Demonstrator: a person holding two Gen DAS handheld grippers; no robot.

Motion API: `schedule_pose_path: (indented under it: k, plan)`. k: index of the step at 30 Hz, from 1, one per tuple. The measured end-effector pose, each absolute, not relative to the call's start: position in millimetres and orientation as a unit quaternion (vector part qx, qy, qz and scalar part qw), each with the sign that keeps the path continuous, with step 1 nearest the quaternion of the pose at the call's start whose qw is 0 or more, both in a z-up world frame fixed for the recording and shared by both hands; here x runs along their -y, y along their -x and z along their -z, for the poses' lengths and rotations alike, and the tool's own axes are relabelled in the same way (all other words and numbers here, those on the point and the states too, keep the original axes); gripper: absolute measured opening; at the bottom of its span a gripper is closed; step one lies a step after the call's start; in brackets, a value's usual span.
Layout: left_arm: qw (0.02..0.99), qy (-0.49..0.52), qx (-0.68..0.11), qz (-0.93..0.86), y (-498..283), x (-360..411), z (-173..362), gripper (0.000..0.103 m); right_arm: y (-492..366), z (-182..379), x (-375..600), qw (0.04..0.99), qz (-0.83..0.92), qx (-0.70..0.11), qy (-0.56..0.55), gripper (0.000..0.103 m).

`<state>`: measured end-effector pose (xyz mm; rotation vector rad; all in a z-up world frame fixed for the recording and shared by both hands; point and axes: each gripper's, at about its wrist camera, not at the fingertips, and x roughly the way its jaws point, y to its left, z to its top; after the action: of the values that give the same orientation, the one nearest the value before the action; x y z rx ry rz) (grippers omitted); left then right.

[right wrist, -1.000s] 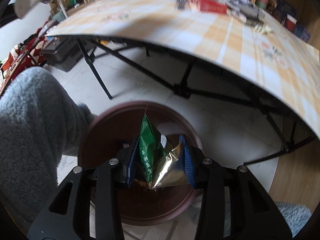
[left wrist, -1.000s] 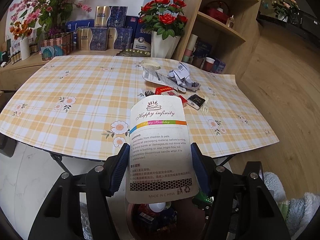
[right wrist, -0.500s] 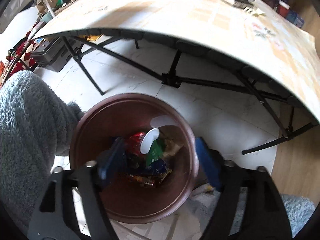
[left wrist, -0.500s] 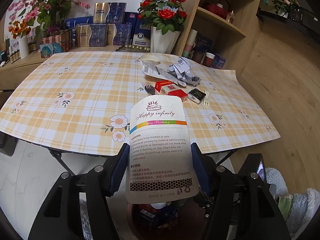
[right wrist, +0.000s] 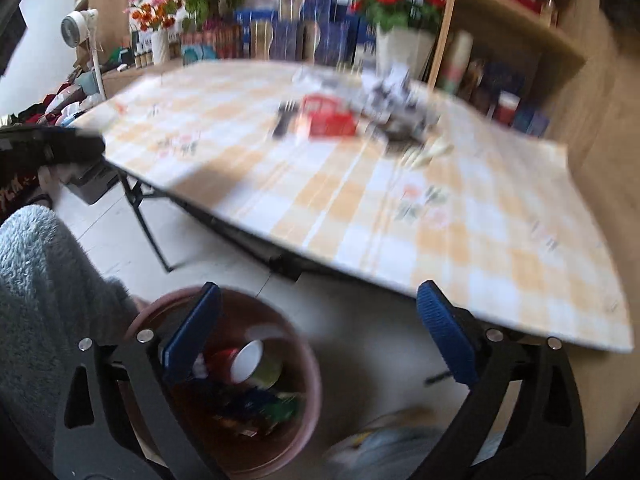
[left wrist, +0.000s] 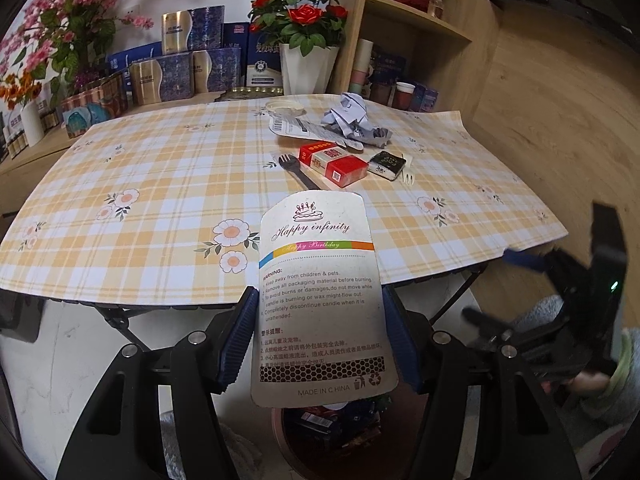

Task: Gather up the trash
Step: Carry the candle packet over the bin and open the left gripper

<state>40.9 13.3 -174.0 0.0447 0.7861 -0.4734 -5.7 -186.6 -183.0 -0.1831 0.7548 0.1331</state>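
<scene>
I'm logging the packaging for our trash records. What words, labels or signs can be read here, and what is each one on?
All on the card gripped edge to edge in the left gripper:
"Happy infinity"
"Happy Birthday", on the colour stripe
"WARNING: Keep away from children & pets."
"MADE IN CHINA"
Bin and recycling symbols, beside that line
Chinese lines: too small to read
Red box, black packet, blue boxes: print too small
Right wrist view: blurred, nothing readable
</scene>
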Motion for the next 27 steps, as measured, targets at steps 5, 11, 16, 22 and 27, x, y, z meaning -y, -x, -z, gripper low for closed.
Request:
schedule_pose_path:
  k: [5,11,16,22,27]
  plan:
    - [0.897,-0.045,-0.367,0.24,-38,-12,181,0.061,11,160,203,0.945,-0.035,-0.305,0.11,0.097]
    - [0.894,-0.062,-0.363,0.257,-34,-7,191,0.061,14,165,223,0.949,0.015,-0.299,0.097,0.097]
    - [0.886,-0.078,-0.37,0.27,-29,0,200,0.062,17,167,240,0.95,0.042,-0.303,0.063,0.097]
    - [0.86,-0.117,-0.405,0.288,-28,19,221,0.063,15,170,253,0.948,0.055,-0.311,0.031,0.097]
    - [0.831,-0.154,-0.439,0.306,-25,36,241,0.063,15,171,251,0.947,0.054,-0.315,0.035,0.097]
